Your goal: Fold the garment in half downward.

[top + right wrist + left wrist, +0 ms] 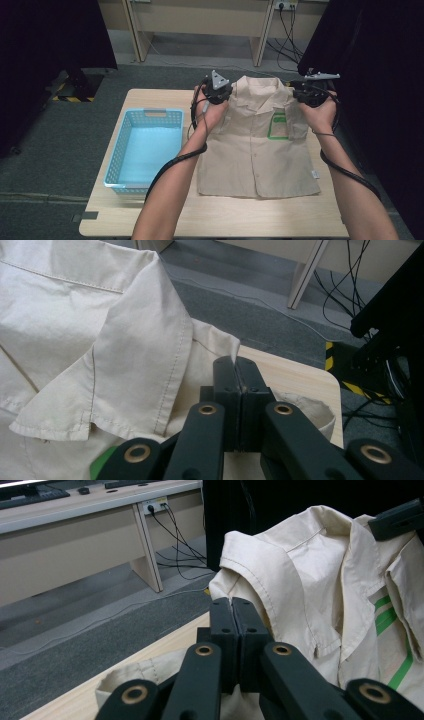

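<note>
Pinching the shirt (257,145) shoulders, left gripper (218,92) and right gripper (309,95) hover raised.

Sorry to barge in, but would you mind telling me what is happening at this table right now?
A person is handling a beige shirt spread on the wooden table. The left gripper and right gripper are each shut on the fabric at a shoulder, on either side of the collar, pinching it between closed jaws. The lower part of the shirt lies flat on the table. A light blue basket sits empty to the shirt's left.
</note>
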